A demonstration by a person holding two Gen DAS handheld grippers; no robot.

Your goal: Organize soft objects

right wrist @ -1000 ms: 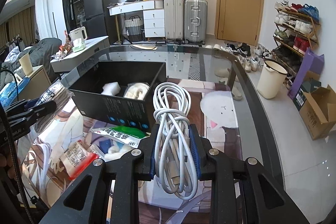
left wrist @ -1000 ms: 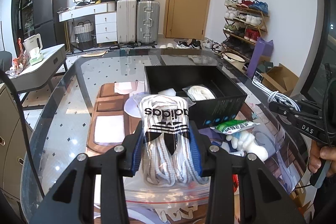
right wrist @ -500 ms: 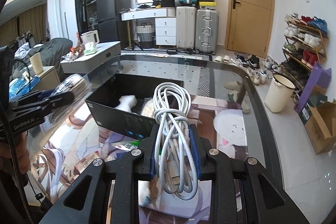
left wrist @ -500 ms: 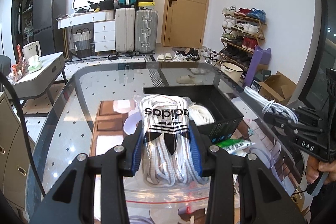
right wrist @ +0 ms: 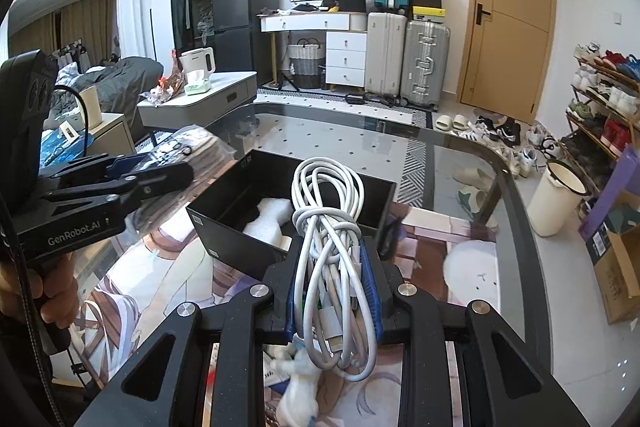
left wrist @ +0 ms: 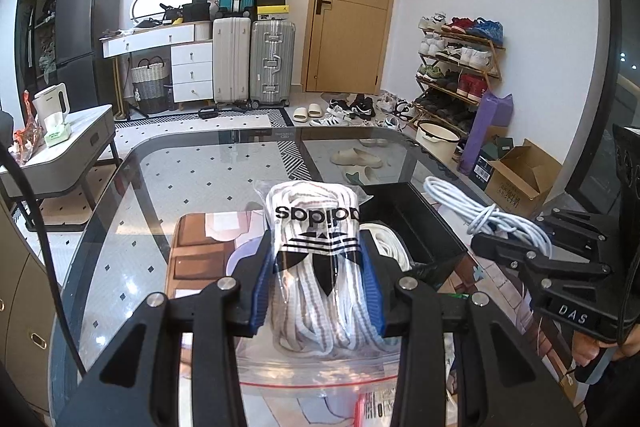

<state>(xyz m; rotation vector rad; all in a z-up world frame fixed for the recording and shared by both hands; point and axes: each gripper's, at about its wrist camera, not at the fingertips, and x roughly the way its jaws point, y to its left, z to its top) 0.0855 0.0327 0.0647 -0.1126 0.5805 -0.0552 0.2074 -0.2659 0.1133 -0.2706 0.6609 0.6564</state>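
My left gripper (left wrist: 316, 287) is shut on a clear Adidas bag of white shoelaces (left wrist: 318, 267) and holds it above the glass table. My right gripper (right wrist: 332, 287) is shut on a coiled white cable (right wrist: 332, 247), also raised; it shows at the right of the left wrist view (left wrist: 488, 215). A black open box (right wrist: 288, 203) sits on the table ahead, with a white soft item (right wrist: 266, 223) inside. In the left wrist view the box (left wrist: 420, 227) holds a white lace bundle (left wrist: 388, 247). The left gripper shows at the left of the right wrist view (right wrist: 132, 179).
A glass table (left wrist: 180, 179) carries a printed mat (right wrist: 160, 267), a white plush toy (right wrist: 300, 387) and small packets below the right gripper. Suitcases (left wrist: 256, 63), a shoe rack (left wrist: 456, 71), a side table (left wrist: 60, 147) and a cardboard box (left wrist: 516, 175) stand around.
Both grippers have risen and tilted up with their loads, so the box and table sit lower in view. The two grippers have come closer together beside the box.
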